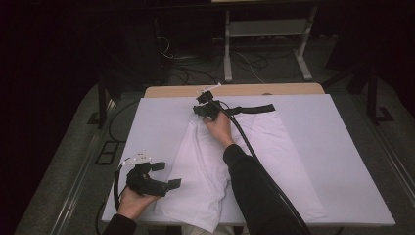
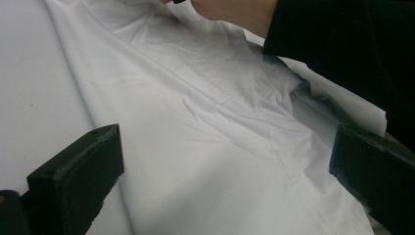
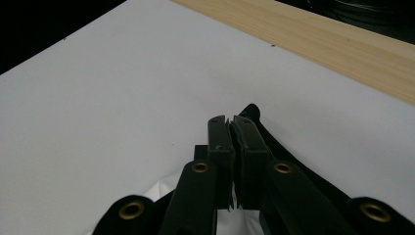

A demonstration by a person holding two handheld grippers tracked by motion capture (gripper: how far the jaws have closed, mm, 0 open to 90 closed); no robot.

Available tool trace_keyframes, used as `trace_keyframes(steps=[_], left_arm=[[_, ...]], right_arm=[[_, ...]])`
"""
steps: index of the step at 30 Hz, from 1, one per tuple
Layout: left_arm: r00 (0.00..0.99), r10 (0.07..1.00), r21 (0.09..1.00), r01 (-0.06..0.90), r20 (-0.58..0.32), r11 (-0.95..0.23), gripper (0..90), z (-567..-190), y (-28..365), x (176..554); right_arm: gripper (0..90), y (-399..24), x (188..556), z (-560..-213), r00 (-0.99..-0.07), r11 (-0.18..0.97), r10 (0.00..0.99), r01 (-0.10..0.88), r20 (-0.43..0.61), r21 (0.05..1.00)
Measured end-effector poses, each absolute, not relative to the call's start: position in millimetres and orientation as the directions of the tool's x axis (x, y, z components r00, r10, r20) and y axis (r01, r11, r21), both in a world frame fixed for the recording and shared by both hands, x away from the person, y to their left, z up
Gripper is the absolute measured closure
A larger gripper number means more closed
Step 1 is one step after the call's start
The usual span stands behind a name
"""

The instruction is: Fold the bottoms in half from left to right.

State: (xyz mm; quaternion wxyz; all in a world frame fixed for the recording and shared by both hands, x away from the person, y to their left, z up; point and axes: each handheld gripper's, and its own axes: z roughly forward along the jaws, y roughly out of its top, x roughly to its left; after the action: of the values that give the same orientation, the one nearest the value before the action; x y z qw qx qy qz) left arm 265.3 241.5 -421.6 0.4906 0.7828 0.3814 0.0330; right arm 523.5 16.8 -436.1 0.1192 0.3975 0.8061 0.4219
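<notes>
The white garment (image 1: 230, 161) lies on the worktop (image 1: 342, 161), long axis running away from the person. The right gripper (image 1: 205, 108) pinches its black waistband (image 1: 252, 108) at the far end; the left gripper (image 1: 164, 176), wide open, waits beside the near hem.

a table (image 1: 235, 90) with a pale wooden top carries a white sheet (image 1: 337, 161) that covers nearly all of it, leaving a strip of wood bare along the far edge. on the sheet lies a white garment (image 1: 205, 166) with a black band (image 1: 252, 109) at its far end, its near end hanging over the table's front edge.
</notes>
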Motion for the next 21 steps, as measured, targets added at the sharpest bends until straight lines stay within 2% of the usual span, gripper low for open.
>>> trace_keyframes(steps=[10,21], left_arm=[[0.688,0.644,0.765,0.597,-0.335,-0.240,0.0,-420.9,251.2,262.2],[0.622,0.681,0.704,0.676,-0.387,-0.218,0.0,-430.7,271.7,253.4]], right_arm=[[86.0,12.9,517.1,-434.7,-0.661,0.320,0.739,0.514,0.130,0.796],[86.0,12.8,512.9,-433.1,-0.678,0.331,0.725,0.498,0.121,0.801]])
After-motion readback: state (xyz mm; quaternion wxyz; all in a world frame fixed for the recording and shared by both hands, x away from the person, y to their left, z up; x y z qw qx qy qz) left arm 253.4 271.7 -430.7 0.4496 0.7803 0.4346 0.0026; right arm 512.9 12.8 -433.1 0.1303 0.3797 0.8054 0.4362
